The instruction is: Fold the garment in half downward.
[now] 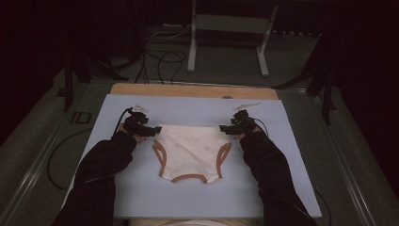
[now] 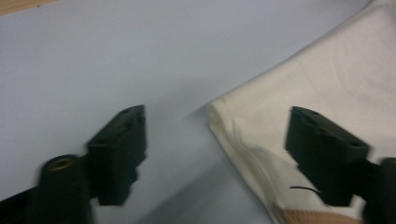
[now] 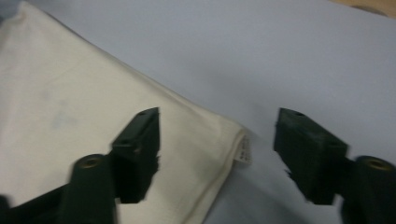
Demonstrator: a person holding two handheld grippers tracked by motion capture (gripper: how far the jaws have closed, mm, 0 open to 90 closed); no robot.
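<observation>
On the pale blue mat [image 1: 117, 197] covering the table, a cream cotton pair of briefs with tan-brown leg trim [image 1: 193, 150] lies flat, waistband away from the person. The left gripper [image 1: 151, 130] sits at the waistband's left corner, the right gripper [image 1: 225, 128] at its right corner. Both stand wide, jaws spread, with a corner of cloth between them but nothing pinched; the pads press on nothing. Judgement: the garment has been laid out and let go, and the work in hand is smoothing or folding it. To do that well, draw both grippers clear without snagging the hem, then retake both corners evenly, catching both layers, so that the waistband stays straight and no crease sets in.
</observation>
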